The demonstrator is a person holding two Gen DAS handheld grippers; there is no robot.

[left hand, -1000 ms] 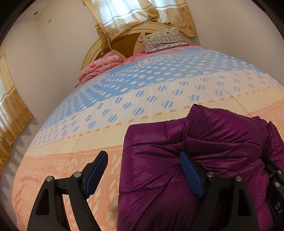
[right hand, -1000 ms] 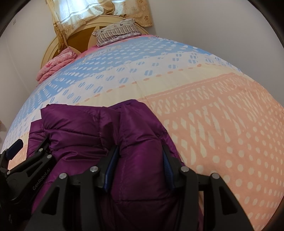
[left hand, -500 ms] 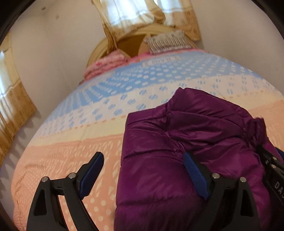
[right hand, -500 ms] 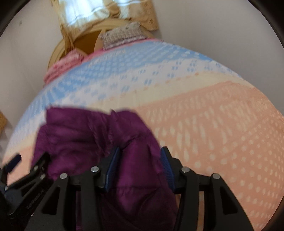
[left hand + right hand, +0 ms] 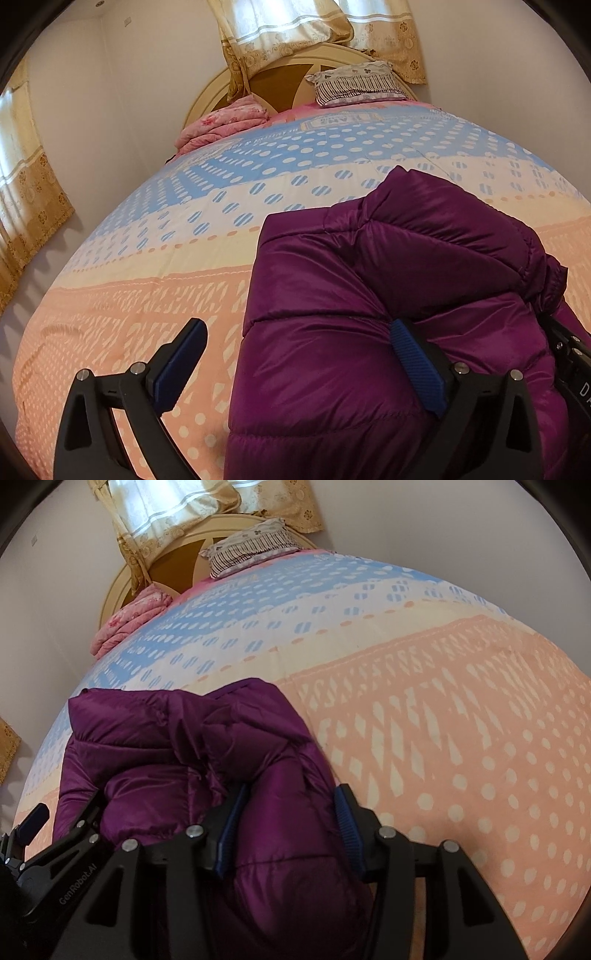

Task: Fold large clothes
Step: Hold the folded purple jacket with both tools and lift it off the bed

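Left wrist view, nearest me: my left hand-held gripper [image 5: 295, 363] has its jaws opening, now spread wide. The left blue pad sits over the bedspread clear of any cloth, while the right pad only rests against the shiny purple quilted puffer jacket [image 5: 388, 295], so nothing is pinched there. From the right wrist view, my right hand-held gripper [image 5: 288, 821] is clenched on a thick puffed fold of that jacket [image 5: 192, 749], both blue pads pressing its sides. The jacket lies bunched and partly folded on the near part of the bed, on the peach-patterned band of the bedspread [image 5: 129, 295]. Beyond it the spread runs cream, then blue with white dots. At the far end lie a folded pink floral blanket [image 5: 225, 120] and a striped grey pillow [image 5: 354, 83], both against the rounded cream wooden headboard [image 5: 207, 96], with patterned beige curtains [image 5: 280, 29] above.
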